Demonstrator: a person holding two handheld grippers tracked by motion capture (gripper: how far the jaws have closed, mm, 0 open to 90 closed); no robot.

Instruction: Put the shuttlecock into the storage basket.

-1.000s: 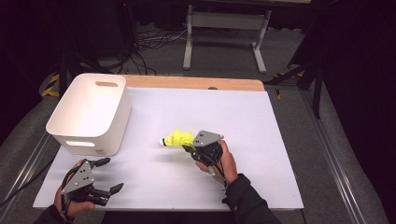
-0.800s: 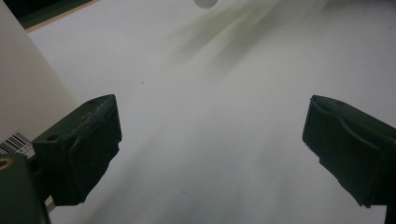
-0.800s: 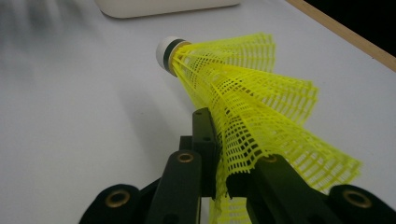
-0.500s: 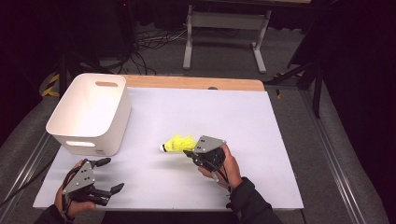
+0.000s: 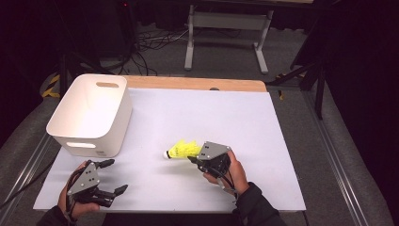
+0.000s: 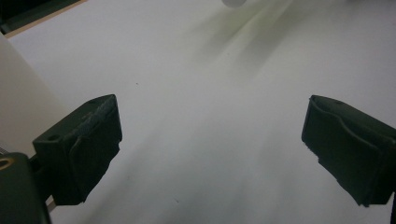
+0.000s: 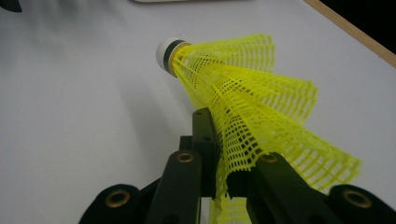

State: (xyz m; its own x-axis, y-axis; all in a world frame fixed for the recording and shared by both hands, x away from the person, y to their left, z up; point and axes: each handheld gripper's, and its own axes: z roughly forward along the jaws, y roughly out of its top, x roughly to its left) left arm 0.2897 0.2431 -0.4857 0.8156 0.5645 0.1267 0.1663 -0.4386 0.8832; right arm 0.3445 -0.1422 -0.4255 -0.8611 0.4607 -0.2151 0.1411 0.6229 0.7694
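Note:
A yellow shuttlecock [image 5: 181, 149] with a white cork tip hangs just above the white tabletop, right of the middle. My right gripper [image 5: 194, 160] is shut on the rim of its net skirt. In the right gripper view the jaws pinch the yellow mesh [image 7: 261, 116], and the cork [image 7: 164, 53] points away toward the far left. My left gripper [image 5: 113, 178] rests at the table's front left corner, open wide with nothing between its fingers [image 6: 88, 140]. The same left gripper [image 6: 210, 149] faces bare white surface.
A white plastic bin [image 5: 91, 113] with handle slots stands at the left side of the table, just beyond my left gripper. The white table cover [image 5: 226, 117] ends in a wooden strip [image 5: 197, 84] at the back. Dark floor, cables and a metal stand lie beyond.
My right gripper, with the shuttlecock in it, has shifted slightly toward the front of the table. The left gripper has not moved.

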